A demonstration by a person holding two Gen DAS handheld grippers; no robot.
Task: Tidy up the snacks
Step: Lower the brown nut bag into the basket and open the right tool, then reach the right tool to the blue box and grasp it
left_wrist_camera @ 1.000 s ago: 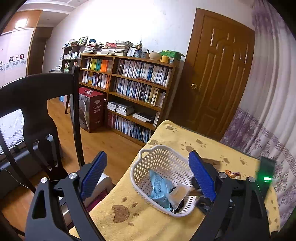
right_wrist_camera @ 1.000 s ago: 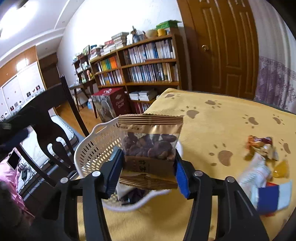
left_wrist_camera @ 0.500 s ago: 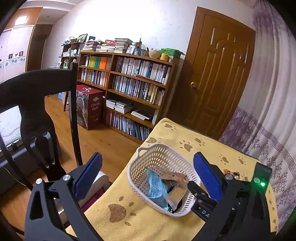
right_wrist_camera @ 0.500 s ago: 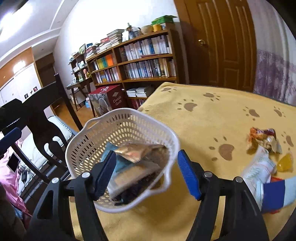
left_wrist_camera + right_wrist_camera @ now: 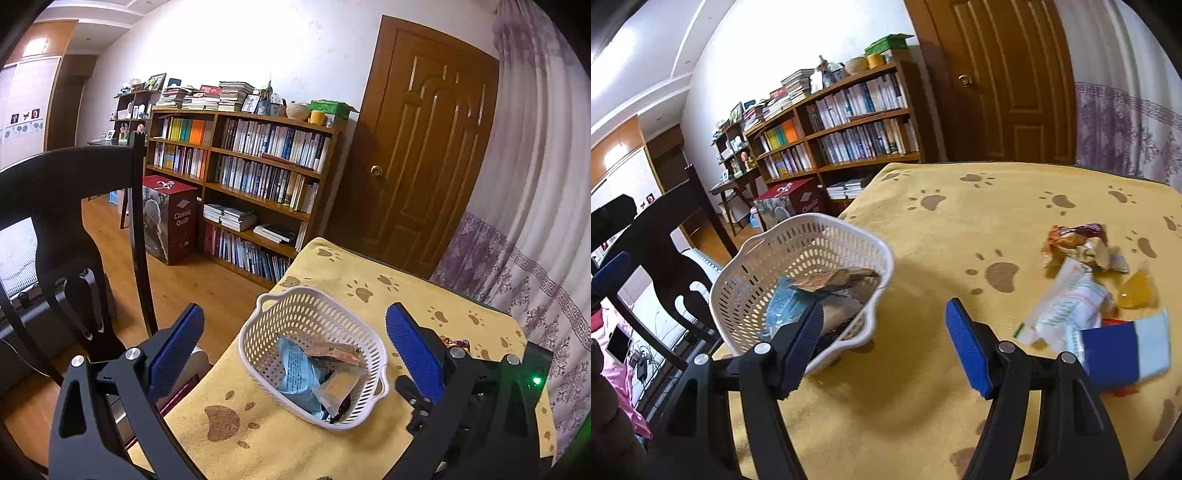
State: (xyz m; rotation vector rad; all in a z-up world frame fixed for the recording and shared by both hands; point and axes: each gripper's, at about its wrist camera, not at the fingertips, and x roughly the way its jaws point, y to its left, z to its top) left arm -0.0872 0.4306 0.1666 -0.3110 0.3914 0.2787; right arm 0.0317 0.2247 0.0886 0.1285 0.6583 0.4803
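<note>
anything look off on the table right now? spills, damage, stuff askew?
No spill or damage shows. The white basket sits near the table's corner edge, with the brown packet lying loosely atop the blue packet. A loose pile of snacks is still outside it on the yellow cloth.

white perforated basket upright near worktop's left edge | holds light-blue packet, brown pouch lying on top, tan sachet | loose snacks heaped well apart, to its right
</note>
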